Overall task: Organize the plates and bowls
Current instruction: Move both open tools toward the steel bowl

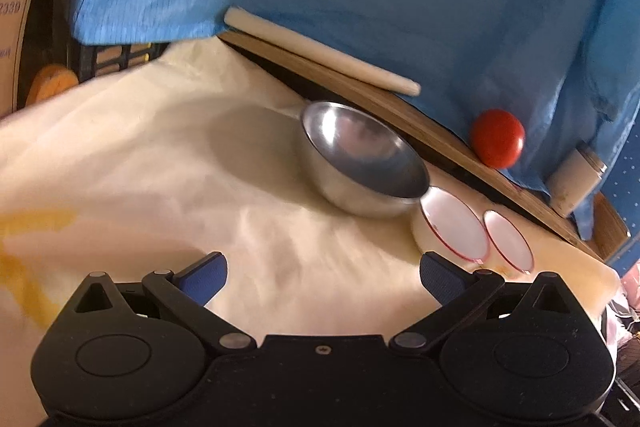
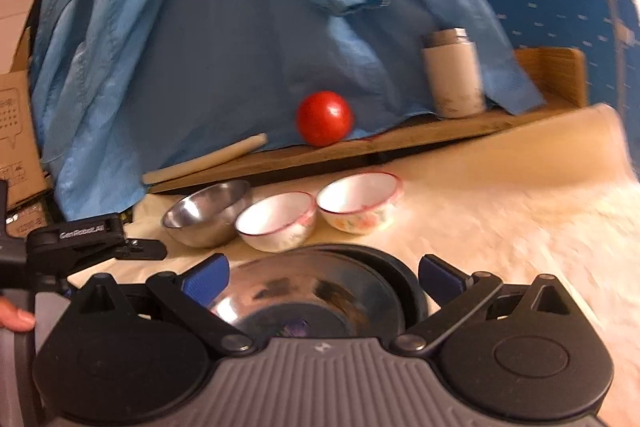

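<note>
1. The small steel bowl (image 1: 362, 157) is polished metal, its inside mirror-glossy.
2. The 2 white bowls (image 2: 276, 221) (image 2: 358, 203) look like glazed enamel or ceramic, smooth, with red rims.
3. The tabletop cover (image 1: 160, 155) is cream cloth, matt and creased.
4. The blue drape (image 2: 200, 27) is thin, wrinkled cloth.
5. The board (image 2: 400, 139) is bare, matt wood.
6. The tomato (image 2: 325, 118) has smooth, shiny skin.
7. The tongs' pads (image 1: 208, 273) are blue and finely ribbed; their arms are matt black plastic.
8. The large steel bowl (image 2: 320, 295) is reflective metal.
</note>
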Demonstrator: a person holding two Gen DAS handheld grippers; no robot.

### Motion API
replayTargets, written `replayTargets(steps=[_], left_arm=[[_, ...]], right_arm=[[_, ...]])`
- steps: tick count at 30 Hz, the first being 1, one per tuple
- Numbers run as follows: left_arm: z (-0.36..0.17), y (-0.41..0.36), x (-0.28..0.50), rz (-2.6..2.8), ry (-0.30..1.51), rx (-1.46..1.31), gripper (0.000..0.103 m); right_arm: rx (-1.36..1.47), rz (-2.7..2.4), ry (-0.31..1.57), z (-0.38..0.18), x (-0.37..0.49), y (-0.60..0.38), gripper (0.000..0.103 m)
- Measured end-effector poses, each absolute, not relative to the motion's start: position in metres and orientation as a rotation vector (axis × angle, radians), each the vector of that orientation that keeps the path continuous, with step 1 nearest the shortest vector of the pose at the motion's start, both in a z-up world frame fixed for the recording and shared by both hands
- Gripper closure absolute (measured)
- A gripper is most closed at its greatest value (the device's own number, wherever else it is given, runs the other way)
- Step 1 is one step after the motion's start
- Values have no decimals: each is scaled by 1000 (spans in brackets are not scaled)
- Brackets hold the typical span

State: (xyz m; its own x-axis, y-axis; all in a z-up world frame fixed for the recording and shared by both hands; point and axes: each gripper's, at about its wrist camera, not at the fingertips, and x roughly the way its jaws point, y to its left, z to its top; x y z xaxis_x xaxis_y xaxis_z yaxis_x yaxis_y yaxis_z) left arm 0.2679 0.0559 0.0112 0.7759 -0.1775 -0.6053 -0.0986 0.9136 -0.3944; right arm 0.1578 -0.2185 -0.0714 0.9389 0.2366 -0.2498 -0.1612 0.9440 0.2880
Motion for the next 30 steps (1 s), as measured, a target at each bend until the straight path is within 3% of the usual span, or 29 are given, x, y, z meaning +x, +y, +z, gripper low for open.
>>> replayTargets(steps=[13, 25, 30], left_arm=[[24, 86, 335, 22, 688, -361, 1], [9, 96, 372, 40, 724, -383, 1], [9, 101, 377, 42, 722, -379, 1]], right_arm=[[166, 415, 377, -9, 270, -188, 0], [27, 400, 499, -2, 355, -137, 1], [11, 423, 548, -5, 374, -126, 11]])
